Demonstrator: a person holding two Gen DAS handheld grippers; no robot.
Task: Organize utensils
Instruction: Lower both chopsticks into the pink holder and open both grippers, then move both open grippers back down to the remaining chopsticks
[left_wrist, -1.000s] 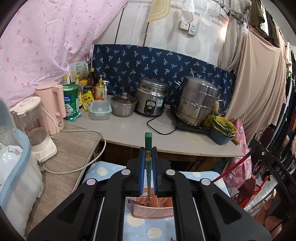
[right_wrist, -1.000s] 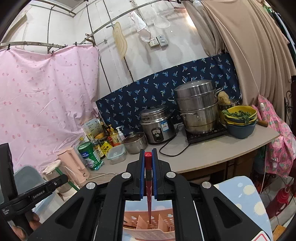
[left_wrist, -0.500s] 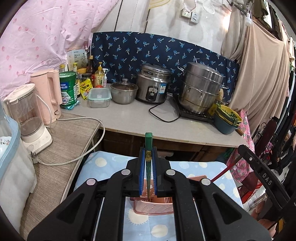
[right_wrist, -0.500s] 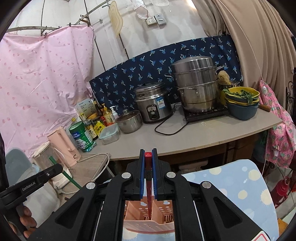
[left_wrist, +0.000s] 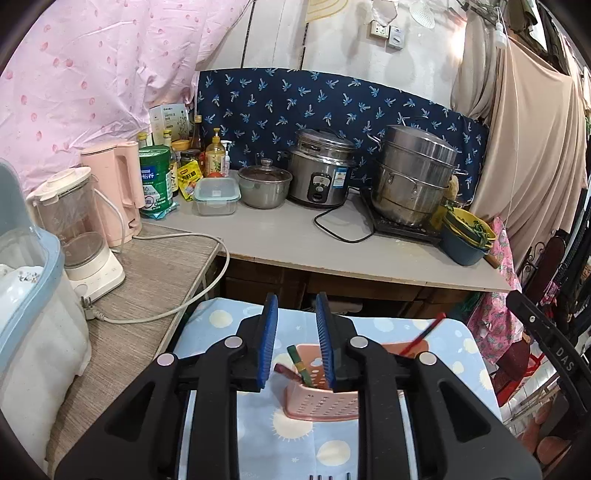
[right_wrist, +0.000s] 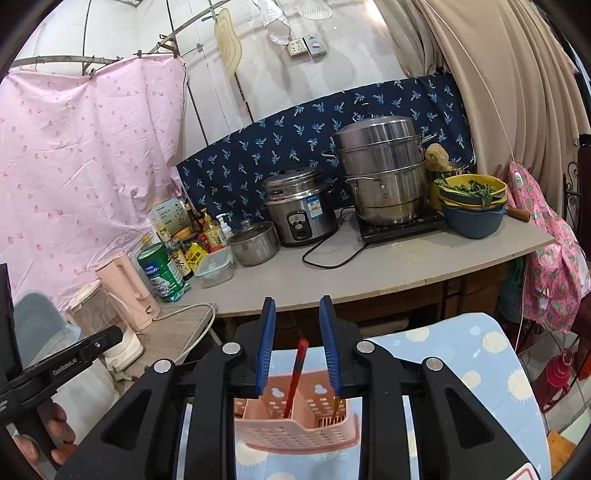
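A pink perforated utensil holder stands on a light blue cloth with sun prints; it also shows in the right wrist view. A green-handled utensil leans inside it below my left gripper, which is open and empty. A red-handled utensil stands in the holder below my right gripper, also open and empty. The red handle shows in the left wrist view too.
A grey counter behind carries a rice cooker, a steel steamer pot, a small pot, a container, bottles and stacked bowls. A blender and pink kettle stand on the left side table.
Both grippers have opened and let go of their utensils. The green and the red utensil now stand loose in the pink holder. Both grippers have drawn back a little.
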